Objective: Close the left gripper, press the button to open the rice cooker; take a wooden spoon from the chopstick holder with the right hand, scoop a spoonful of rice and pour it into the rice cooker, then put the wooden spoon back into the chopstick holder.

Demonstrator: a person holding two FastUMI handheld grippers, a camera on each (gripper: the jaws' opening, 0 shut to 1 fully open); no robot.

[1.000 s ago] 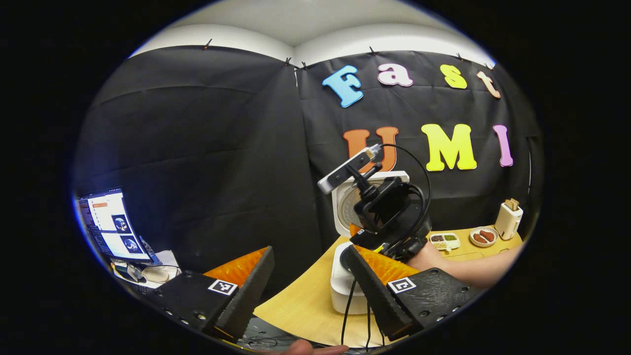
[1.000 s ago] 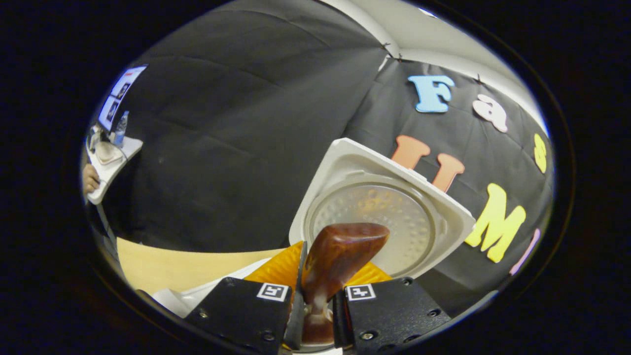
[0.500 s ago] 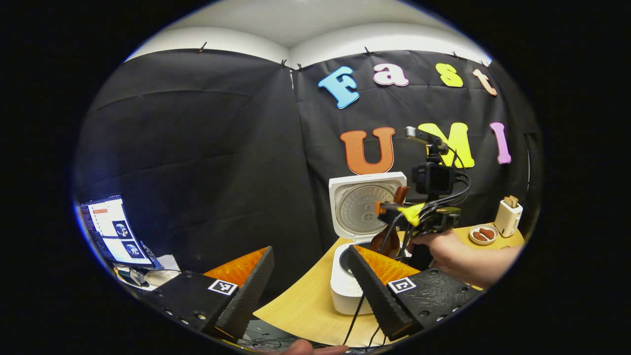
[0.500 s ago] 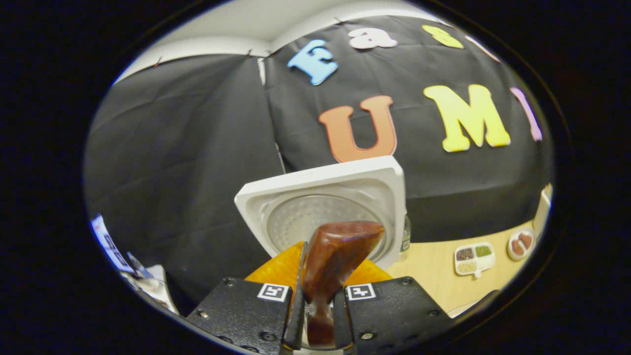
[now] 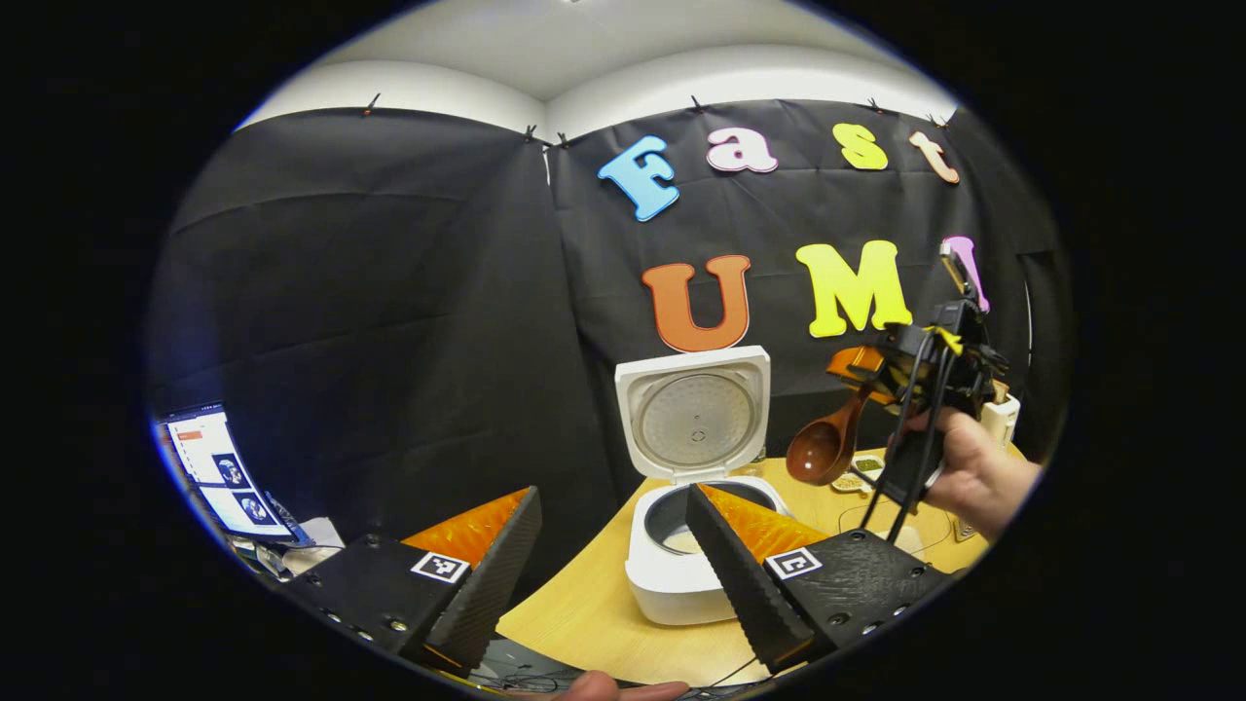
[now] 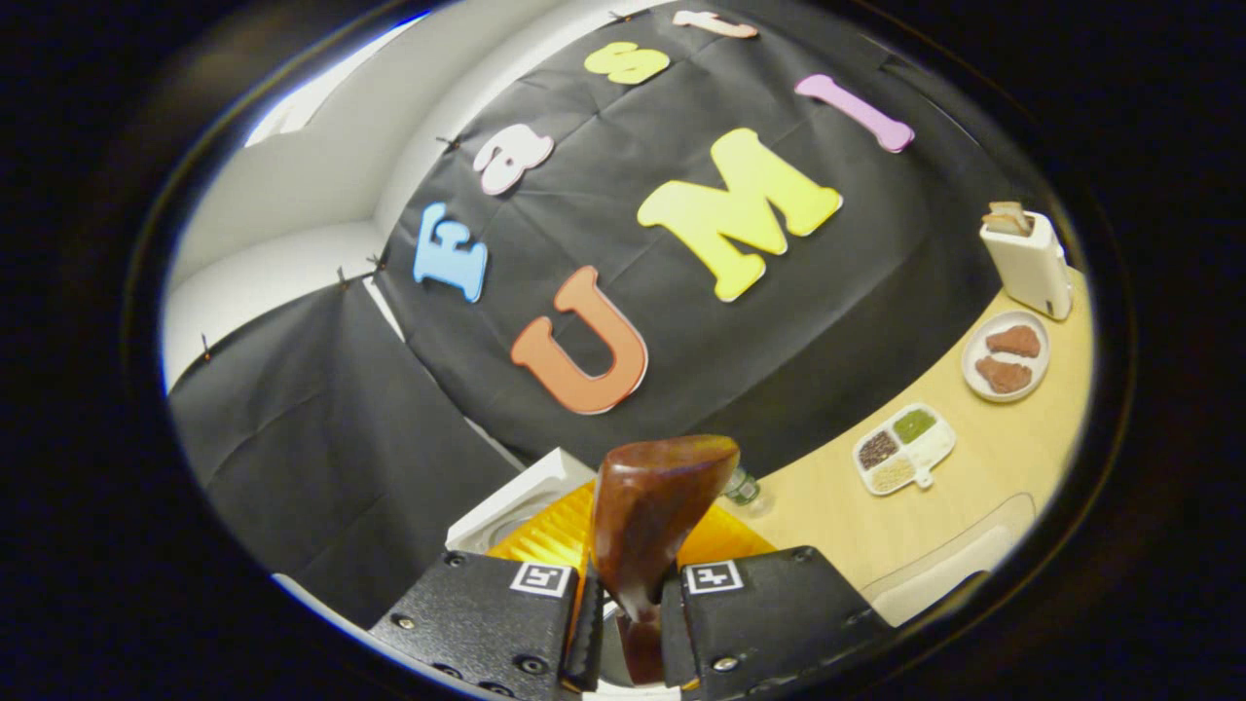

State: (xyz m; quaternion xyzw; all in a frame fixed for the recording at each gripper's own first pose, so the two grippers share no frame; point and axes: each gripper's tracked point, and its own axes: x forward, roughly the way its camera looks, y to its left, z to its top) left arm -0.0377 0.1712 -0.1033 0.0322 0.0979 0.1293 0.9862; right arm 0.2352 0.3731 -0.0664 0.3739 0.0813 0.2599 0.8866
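Observation:
The white rice cooker (image 5: 681, 584) stands on the wooden table with its lid (image 5: 693, 414) raised; a little pale rice lies in the pot. My left gripper (image 5: 613, 584) is open, low in front of the cooker, holding nothing. A hand holds my right gripper (image 5: 866, 370) in the air to the right of the cooker's lid. It is shut on the handle of the dark wooden spoon (image 5: 825, 450), whose bowl hangs down. In the right gripper view the spoon (image 6: 654, 506) sticks up between the shut fingers of that gripper (image 6: 628, 623). The white chopstick holder (image 6: 1027, 258) stands far right.
A divided dish of grains (image 6: 903, 450) and a plate with brown pieces (image 6: 1007, 355) lie on the table (image 6: 983, 487) near the holder. A corner of the cooker's lid (image 6: 506, 506) sits below left of the spoon. A lit screen (image 5: 219, 472) stands off the table at left.
The right gripper has carried the spoon from over the cooker's pot up and off to the right. The left gripper has stayed open in about the same place.

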